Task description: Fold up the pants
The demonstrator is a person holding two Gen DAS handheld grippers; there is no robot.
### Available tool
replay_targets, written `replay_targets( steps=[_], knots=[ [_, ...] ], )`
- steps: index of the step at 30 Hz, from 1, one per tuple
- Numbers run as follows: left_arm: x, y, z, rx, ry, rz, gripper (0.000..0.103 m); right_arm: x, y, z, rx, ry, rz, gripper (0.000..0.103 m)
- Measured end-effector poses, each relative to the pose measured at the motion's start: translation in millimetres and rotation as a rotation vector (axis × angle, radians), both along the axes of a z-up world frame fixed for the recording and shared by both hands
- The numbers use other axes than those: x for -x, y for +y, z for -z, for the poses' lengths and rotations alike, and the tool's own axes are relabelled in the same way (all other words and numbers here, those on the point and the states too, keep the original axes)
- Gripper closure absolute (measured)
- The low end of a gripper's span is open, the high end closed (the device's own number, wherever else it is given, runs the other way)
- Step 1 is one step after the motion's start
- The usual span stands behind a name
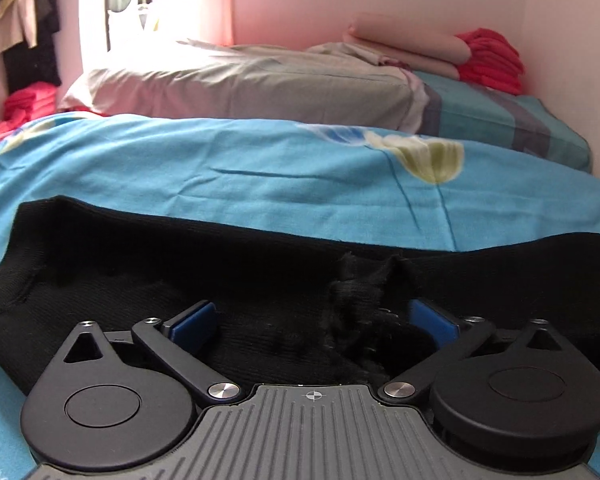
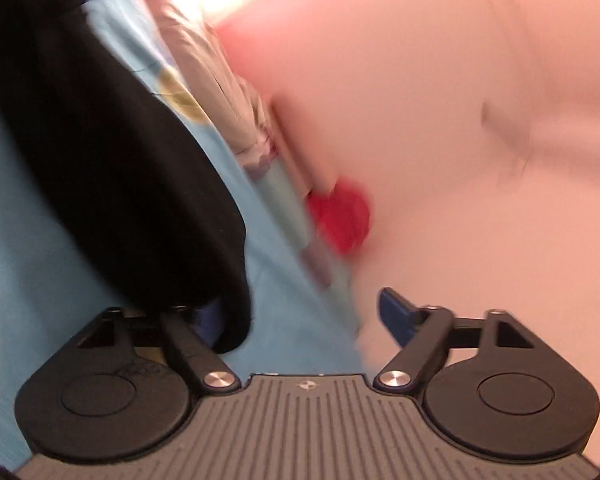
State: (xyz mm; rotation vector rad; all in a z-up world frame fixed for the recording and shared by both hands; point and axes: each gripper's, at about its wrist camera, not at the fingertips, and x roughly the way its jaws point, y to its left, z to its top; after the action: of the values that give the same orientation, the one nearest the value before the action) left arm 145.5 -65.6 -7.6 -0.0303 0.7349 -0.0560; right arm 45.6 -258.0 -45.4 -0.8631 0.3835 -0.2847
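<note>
Black pants (image 1: 140, 248) lie stretched across the blue flowered bedsheet (image 1: 260, 168), filling the lower half of the left wrist view. My left gripper (image 1: 312, 320) hovers low over them, open, its blue pads (image 1: 192, 322) wide apart. Flat cloth and a rumpled tuft (image 1: 360, 308) sit between the pads, which do not press on them. The right wrist view is tilted and blurred. There the pants (image 2: 120, 160) hang dark at the left, and their edge covers the left pad. My right gripper (image 2: 300, 320) is open, with only bedsheet (image 2: 284, 304) in the gap.
A grey pillow (image 1: 240, 84) lies behind the pants. Folded beige bedding (image 1: 404, 40) and a red stack (image 1: 488, 56) sit in the far right corner by the pink wall. Clothes hang at the far left (image 1: 20, 20) above more red cloth (image 1: 32, 100).
</note>
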Motion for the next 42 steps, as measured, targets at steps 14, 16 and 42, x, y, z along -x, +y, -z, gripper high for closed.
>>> replay_targets(
  steps=[14,16,42],
  knots=[
    [-1.6,0.2,1.6,-0.007,0.006,-0.009,0.0,20.3,-30.9,-52.9,-0.403,0.204,-0.106,0.032],
    [-1.6,0.3,1.6,-0.004,0.007,-0.009,0.0,31.3,-33.9,-82.2,-0.507,0.179,-0.206,0.029],
    [14.9,29.8,-19.9,0.115,0.01,0.106,0.0,-35.8,-51.0,-59.5,-0.827,0.323,-0.009,0.022]
  ],
)
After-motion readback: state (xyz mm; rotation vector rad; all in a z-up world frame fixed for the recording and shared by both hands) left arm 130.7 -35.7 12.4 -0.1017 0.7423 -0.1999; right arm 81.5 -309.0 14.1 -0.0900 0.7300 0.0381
